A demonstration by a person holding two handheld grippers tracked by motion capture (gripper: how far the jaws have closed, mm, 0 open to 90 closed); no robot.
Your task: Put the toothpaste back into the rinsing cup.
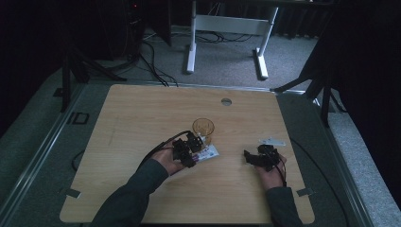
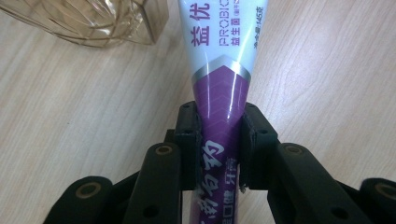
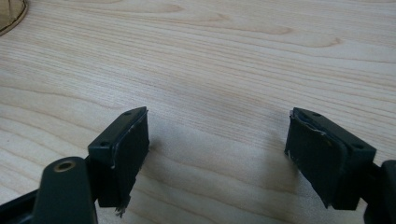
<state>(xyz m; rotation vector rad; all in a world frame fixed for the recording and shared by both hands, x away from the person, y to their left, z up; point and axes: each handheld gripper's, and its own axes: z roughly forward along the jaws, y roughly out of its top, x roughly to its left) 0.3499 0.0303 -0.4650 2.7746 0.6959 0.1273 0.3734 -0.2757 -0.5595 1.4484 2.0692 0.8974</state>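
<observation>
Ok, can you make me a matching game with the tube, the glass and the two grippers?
Things:
1. toothpaste tube
2. glass cup
3. left gripper
4. right gripper

States:
A. jaws wide apart over bare wood
B. amber and see-through
C. white and purple, pinched at its flat end
D. jaws clamped on something

Pairs: 1-C, 2-B, 3-D, 4-A

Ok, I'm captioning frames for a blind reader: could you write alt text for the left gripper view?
The left gripper is shut on the narrow purple end of a toothpaste tube, whose white part with printed characters widens away over the light wooden table. An amber ribbed glass stands at the upper left.
</observation>
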